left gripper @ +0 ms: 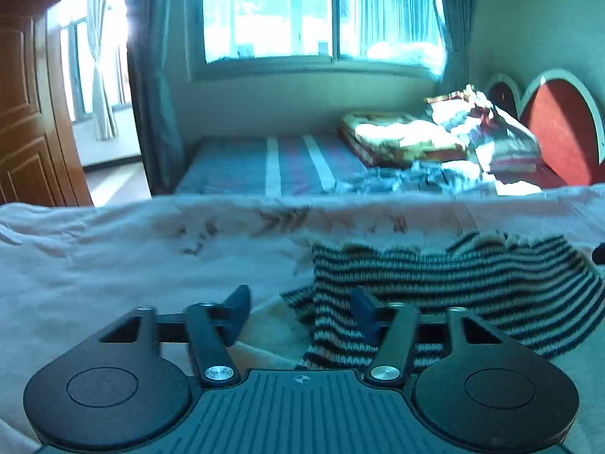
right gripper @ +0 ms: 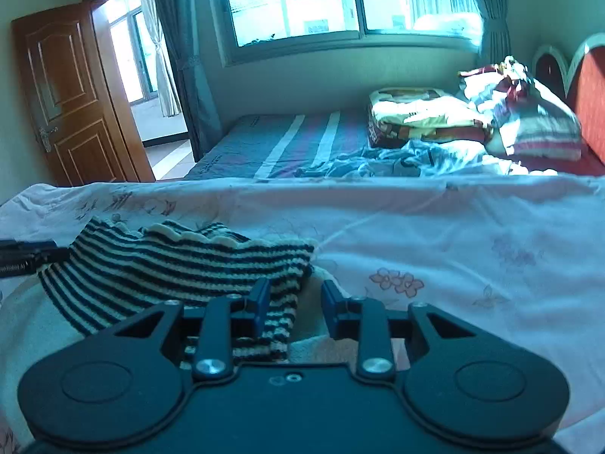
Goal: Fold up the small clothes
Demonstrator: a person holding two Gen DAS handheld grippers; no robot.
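Observation:
A knitted garment with dark and cream stripes point(left gripper: 453, 283) lies bunched on a white flower-print sheet point(left gripper: 113, 265). My left gripper point(left gripper: 302, 314) is open at the garment's left end. The striped edge hangs in the wide gap, nearer the right finger. In the right wrist view the garment point(right gripper: 170, 265) stretches to the left. My right gripper point(right gripper: 295, 306) is open at its right end, with the striped edge beside the left finger and bare cream cloth point(right gripper: 314, 344) across the rest of the gap. A dark finger point(right gripper: 26, 255) of the left gripper shows at the far left edge.
The sheet point(right gripper: 453, 246) spreads wide to the right. Beyond its far edge stands a bed with a striped blue cover point(right gripper: 287, 143), folded quilts point(right gripper: 416, 117), pillows and a red headboard point(right gripper: 590, 102). A brown door point(right gripper: 72, 94) stands ajar at the left, under a large window.

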